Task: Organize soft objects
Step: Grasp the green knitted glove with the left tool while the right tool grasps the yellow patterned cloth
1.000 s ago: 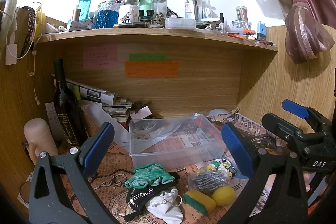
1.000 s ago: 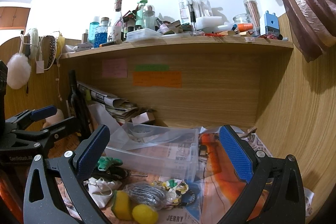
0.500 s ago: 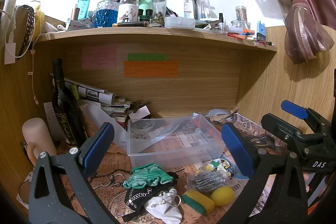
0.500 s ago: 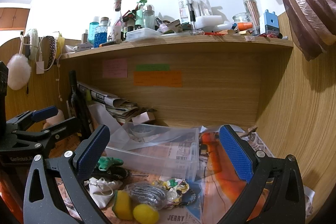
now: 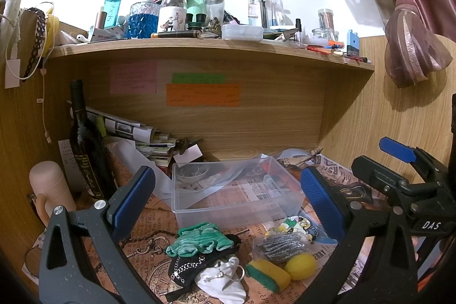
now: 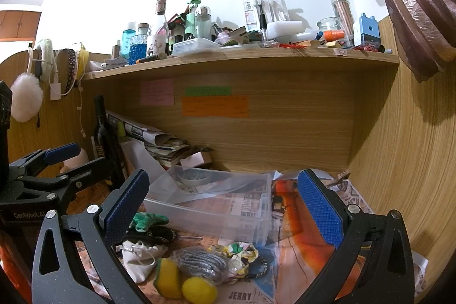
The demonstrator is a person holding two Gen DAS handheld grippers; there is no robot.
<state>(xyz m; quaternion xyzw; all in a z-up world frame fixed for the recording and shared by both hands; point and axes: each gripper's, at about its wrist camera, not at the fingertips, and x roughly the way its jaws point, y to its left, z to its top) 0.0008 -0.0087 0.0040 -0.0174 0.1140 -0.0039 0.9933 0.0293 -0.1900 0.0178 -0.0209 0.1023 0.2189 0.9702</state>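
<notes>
A pile of soft things lies on the newspaper-covered desk in front of a clear plastic bin (image 5: 236,190): a green knit cloth (image 5: 199,240), a black cloth with a chain (image 5: 188,265), a white drawstring pouch (image 5: 225,279), a yellow-green sponge (image 5: 268,274), a yellow ball (image 5: 300,262), a bagged steel scourer (image 5: 280,242) and a floral scrunchie (image 5: 290,225). My left gripper (image 5: 228,195) is open above the pile. My right gripper (image 6: 222,201) is open, above the bin (image 6: 211,207), with the sponge (image 6: 168,275), ball (image 6: 199,289) and scourer (image 6: 202,261) below it.
A dark wine bottle (image 5: 85,144) and a beige mug (image 5: 51,190) stand at the left. Rolled newspapers (image 5: 131,130) lie behind the bin. A crowded shelf (image 5: 199,44) hangs overhead. A wooden side panel (image 6: 404,161) closes the right.
Both grippers have drifted very slightly; the scene sits a touch lower in the right wrist view. Nothing was grasped or moved.
</notes>
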